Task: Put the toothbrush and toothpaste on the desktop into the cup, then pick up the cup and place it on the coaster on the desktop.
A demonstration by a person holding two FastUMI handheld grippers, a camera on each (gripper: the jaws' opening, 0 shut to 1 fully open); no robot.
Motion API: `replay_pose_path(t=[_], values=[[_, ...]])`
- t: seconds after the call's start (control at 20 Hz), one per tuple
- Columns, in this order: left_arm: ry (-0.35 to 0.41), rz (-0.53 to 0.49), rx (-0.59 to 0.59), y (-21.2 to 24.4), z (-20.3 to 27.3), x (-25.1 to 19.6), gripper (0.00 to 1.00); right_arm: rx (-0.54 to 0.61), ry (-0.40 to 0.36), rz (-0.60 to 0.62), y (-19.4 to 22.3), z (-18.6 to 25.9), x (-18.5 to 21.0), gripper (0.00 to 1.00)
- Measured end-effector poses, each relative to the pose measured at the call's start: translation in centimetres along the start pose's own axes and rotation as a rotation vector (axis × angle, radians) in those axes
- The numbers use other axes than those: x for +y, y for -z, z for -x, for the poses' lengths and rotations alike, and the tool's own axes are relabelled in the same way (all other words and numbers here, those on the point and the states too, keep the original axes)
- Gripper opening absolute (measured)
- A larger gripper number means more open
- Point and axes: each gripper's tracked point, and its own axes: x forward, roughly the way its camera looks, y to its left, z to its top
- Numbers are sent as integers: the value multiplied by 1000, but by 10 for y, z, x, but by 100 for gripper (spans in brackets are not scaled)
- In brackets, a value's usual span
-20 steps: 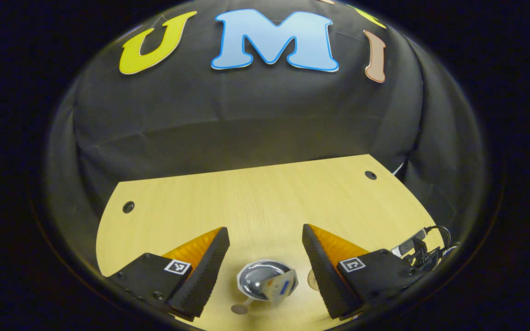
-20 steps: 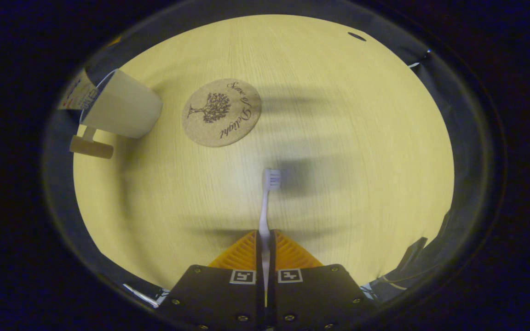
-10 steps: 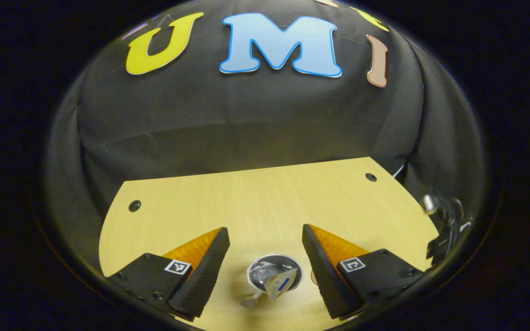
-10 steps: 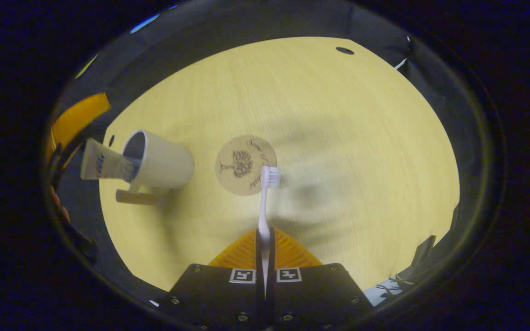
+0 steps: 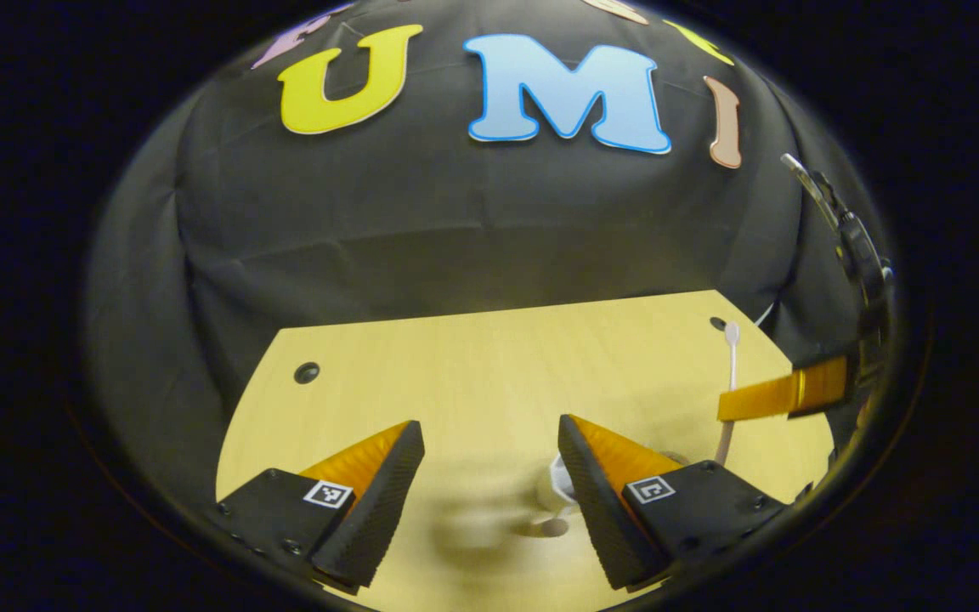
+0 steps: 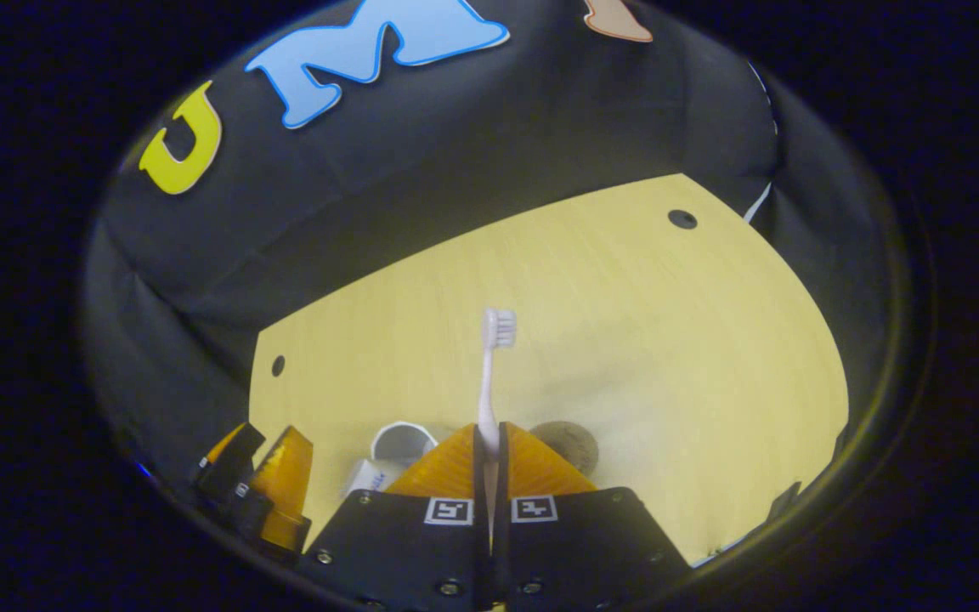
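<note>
While both devices hang above the desktop (image 6: 625, 323), the holdings stand as follows.

Right gripper (image 6: 489, 442): fingers pressed together on the handle of the toothbrush (image 6: 489, 374), whose bristled head points up and away, clear of the wood. In the left gripper view the same brush (image 5: 729, 374) appears at the far right, upright in the other tool's fingers.

Left gripper (image 5: 489, 476): jaws spread wide, nothing between them.

Cup (image 6: 403, 442): white, standing on the desktop, partly hidden behind the right gripper's fingers; in the left gripper view a sliver of it (image 5: 559, 486) shows beside the right-hand finger.

Toothpaste (image 6: 365, 478): tube leaning out of the cup.

Coaster (image 6: 573, 444): round, cork-coloured, flat on the wood just beside the cup, nothing on it.
</note>
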Motion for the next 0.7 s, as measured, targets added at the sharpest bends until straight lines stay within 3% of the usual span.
replay_pose_path(t=[0.25, 0.7], values=[[-59, 34, 11, 5, 6, 15, 100, -163, 3, 54, -37, 35, 5, 2], [-152, 101, 35, 17, 18, 37, 100, -294, -32, 149, -28, 24, 21, 3]])
